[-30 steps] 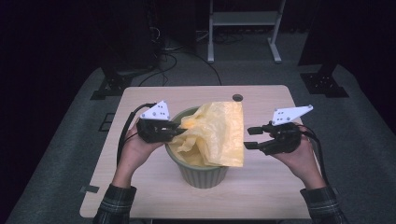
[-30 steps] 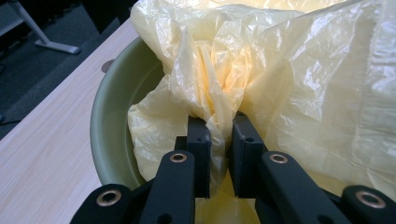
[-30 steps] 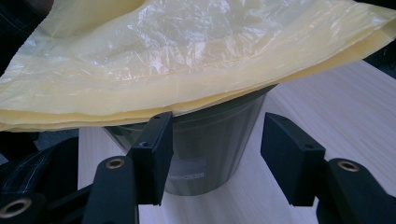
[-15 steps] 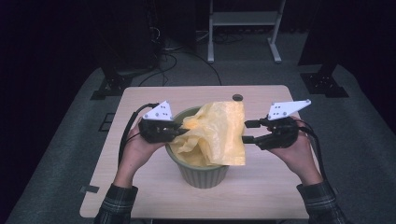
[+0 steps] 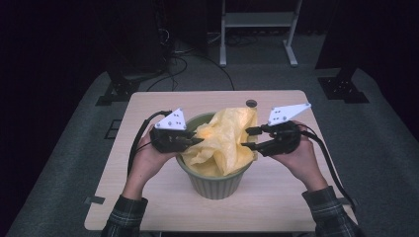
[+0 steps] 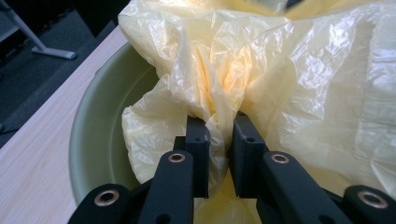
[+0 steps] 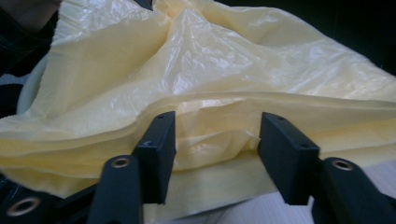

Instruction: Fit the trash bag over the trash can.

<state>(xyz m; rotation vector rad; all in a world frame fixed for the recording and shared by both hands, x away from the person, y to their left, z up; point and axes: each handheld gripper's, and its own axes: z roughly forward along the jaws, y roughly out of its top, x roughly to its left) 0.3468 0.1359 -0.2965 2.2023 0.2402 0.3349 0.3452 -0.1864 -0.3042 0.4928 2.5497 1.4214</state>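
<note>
Two tongs work one thin, crinkled yellow plastic bag (image 5: 225,143) that sits bunched in a round, ribbed, sage-green plastic bin (image 5: 213,180); the bin stands at the middle of the pale wooden desk (image 5: 148,106), nearer the near edge than the far one; the step in hand looks like lining the bin, the bag still heaped above the rim (image 6: 88,107) rather than spread over it.

The left tongs (image 5: 196,141) are narrowed onto a gathered fold of the bag at the bin's left side; in the left gripper view the two black pads (image 6: 198,140) pinch the pleated film between them, so this side is held.

The right tongs (image 5: 248,138) stand at the bag's right side, toward the desk's right edge; their jaws have just been closing, yet in the right gripper view they stand half apart with the layered edge of the bag (image 7: 215,140) lying between and beyond them, not yet pressed by either pad (image 7: 161,140).

Next, I judge, the right tongs need to shut on a single layer of that edge, not the whole stack; then both hands should draw apart and down, so the mouth opens and can fold over the rim; the film is slippery and light, so a shallow bite could slide off.
</note>
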